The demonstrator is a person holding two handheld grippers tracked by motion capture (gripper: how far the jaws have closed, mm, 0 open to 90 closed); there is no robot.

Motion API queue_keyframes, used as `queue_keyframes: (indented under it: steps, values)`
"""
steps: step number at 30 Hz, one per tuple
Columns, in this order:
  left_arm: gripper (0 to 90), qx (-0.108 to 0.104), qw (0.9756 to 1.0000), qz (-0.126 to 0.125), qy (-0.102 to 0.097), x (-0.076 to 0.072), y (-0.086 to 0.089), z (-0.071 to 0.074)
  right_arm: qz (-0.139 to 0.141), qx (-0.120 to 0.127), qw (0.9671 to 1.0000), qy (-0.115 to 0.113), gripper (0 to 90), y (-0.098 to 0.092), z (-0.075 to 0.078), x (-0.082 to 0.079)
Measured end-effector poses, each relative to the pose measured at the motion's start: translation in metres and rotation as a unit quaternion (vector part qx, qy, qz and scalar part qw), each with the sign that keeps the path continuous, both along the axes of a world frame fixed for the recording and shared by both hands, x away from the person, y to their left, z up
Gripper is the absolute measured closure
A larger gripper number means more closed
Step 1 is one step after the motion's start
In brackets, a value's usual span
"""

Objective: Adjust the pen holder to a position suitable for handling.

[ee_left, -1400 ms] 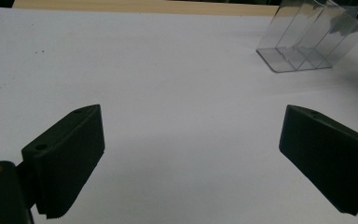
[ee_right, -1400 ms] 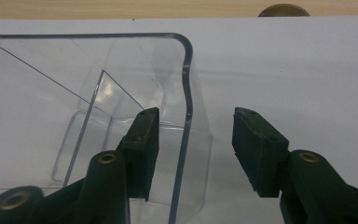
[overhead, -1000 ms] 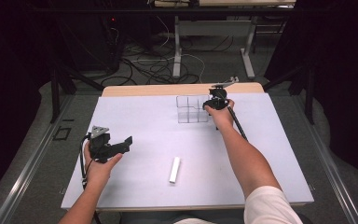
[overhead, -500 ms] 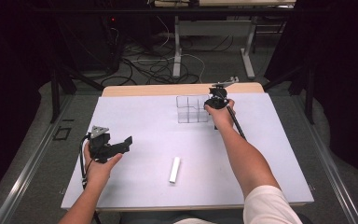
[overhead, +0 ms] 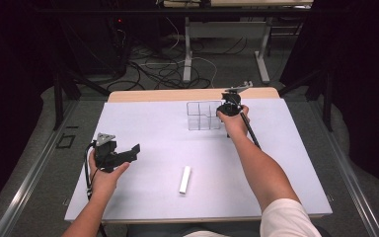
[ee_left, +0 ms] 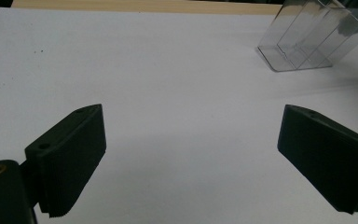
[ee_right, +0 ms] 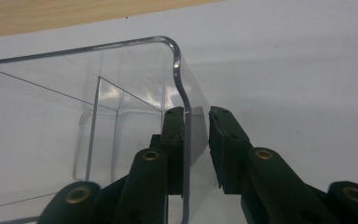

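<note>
White table fills the high view: left gripper hovers open near the left edge, a white bar lies mid-table, and the clear organizer stands at the far side. Left gripper view: organizer appears empty. Right gripper view: right gripper has just been closing, one jaw inside and one outside the organizer's wall; grasp step, likely. Next: firm pinch, then a steady lift.

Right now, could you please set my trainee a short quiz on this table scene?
1. True or false: the left tongs hold the white stick.
2. Whose wall stands between the right tongs? A) clear divided box B) white stick C) cable
3. Where on the table does that box stand?
Key: 1 false, they gape empty. 2 A; those tongs have just been closing on it. 3 Near the far edge.
</note>
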State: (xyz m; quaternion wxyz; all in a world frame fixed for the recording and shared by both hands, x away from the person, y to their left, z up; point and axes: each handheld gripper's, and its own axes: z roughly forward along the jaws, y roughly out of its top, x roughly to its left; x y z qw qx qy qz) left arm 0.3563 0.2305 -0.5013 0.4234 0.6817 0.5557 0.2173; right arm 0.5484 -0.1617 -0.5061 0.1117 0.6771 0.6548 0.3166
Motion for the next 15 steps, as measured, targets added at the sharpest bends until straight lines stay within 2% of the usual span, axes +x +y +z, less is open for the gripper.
queue_keyframes:
  steps: [7, 8, 9, 10, 15]
  values:
    - [7.9, 0.004, 1.0, -0.002, 0.0, 0.0, -0.001, 0.0, 0.002, -0.015, 0.9999, 0.003, 81.4, 0.001, 0.005, -0.012]
    - [7.9, 0.005, 1.0, -0.002, 0.0, 0.0, -0.001, 0.0, 0.002, -0.005, 1.0, 0.003, 80.9, 0.0, 0.004, -0.013]
    - [8.0, 0.005, 1.0, -0.002, 0.0, 0.0, -0.001, 0.0, 0.002, -0.007, 0.9999, 0.009, 81.1, 0.0, 0.004, -0.014]
    - [7.9, 0.005, 1.0, -0.003, 0.0, 0.0, -0.001, 0.0, 0.009, -0.012, 0.9999, 0.004, 81.7, -0.001, 0.004, -0.015]
    - [8.0, 0.005, 1.0, -0.001, 0.0, 0.0, 0.0, 0.0, 0.002, -0.018, 0.9998, 0.009, 85.1, -0.005, 0.007, -0.02]
